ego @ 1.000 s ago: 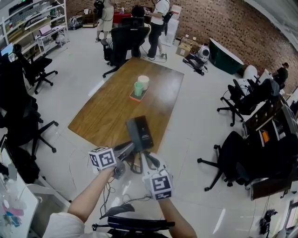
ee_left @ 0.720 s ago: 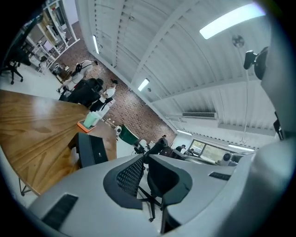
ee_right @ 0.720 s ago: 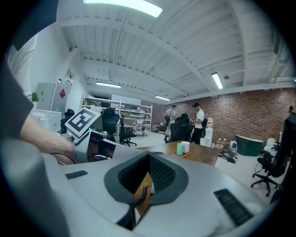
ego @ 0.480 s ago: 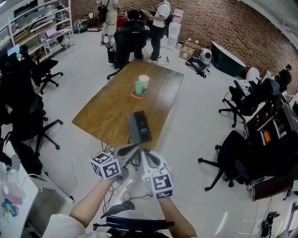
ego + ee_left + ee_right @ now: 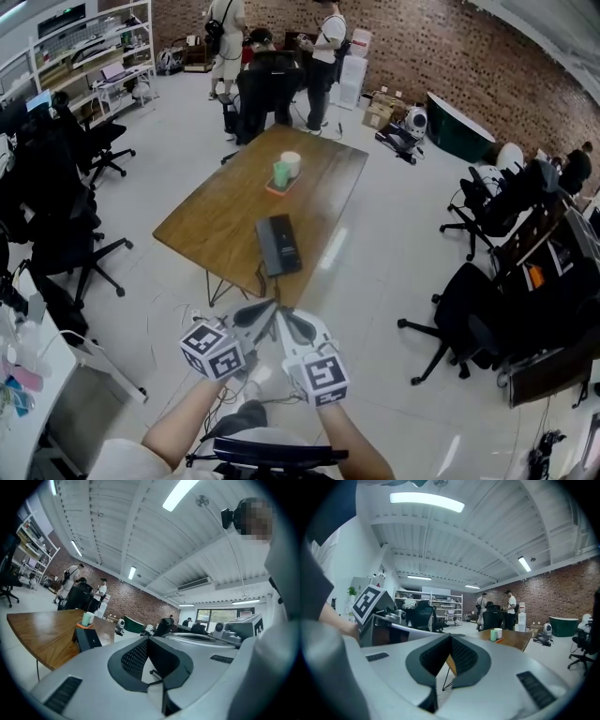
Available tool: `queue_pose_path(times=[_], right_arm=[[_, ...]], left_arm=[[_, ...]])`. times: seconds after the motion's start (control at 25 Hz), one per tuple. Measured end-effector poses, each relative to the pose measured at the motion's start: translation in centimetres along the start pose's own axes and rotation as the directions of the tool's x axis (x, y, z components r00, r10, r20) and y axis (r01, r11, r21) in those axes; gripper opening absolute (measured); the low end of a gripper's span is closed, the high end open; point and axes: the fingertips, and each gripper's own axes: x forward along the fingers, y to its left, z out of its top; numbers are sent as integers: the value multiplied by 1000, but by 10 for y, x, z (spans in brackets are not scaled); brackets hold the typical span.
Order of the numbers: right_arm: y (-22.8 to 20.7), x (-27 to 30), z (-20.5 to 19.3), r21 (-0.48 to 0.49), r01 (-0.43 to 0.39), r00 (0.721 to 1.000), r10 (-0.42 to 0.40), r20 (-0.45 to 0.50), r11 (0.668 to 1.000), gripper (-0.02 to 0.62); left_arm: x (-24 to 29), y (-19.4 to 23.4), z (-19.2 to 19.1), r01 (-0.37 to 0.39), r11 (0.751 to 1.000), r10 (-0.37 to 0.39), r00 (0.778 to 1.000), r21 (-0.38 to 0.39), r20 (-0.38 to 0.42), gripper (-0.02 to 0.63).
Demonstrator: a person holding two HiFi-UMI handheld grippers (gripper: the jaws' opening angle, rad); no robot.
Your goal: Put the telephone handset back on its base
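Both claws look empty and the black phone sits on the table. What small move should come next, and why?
Probably bring the left gripper and right gripper forward over the phone. Both are shut, empty, and held over the floor short of the table, so the phone is out of reach.

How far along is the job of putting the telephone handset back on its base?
Done, it seems: the telephone lies as one dark block on the table, nothing loose beside it. In hand: nothing; left gripper and right gripper are shut and empty. Left: nothing obvious, though the fit is too small to confirm.
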Motion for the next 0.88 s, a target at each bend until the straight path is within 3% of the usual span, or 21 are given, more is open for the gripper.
queue_pose_path(times=[0.16, 0.32, 0.52, 0.6, 0.72, 0.88], right_arm=[[14, -26, 0, -14, -6, 1000, 6, -1, 1000, 5], [19, -56, 2, 0, 6, 1000, -6, 24, 1000, 5], [34, -89, 8, -10, -1, 998, 2, 57, 1000, 3], [42, -100, 8, -10, -8, 998, 9, 64, 1000, 3], [51, -114, 9, -8, -19, 997, 20, 76, 1000, 3], [59, -131, 7, -15, -12, 998, 13, 68, 1000, 2]], left_arm=[[-17, -27, 0, -16, 999, 15, 1000, 48, 20, 3], [-31, -58, 1, -71, 986, 65, 997, 153, 43, 3], [-52, -96, 6, -80, 975, 65, 995, 209, 76, 3], [-60, -109, 6, -92, 962, 71, 993, 256, 92, 3], [-70, -129, 9, -120, 924, 79, 989, 363, 125, 3], [-84, -146, 7, -144, 911, 100, 986, 386, 133, 3]])
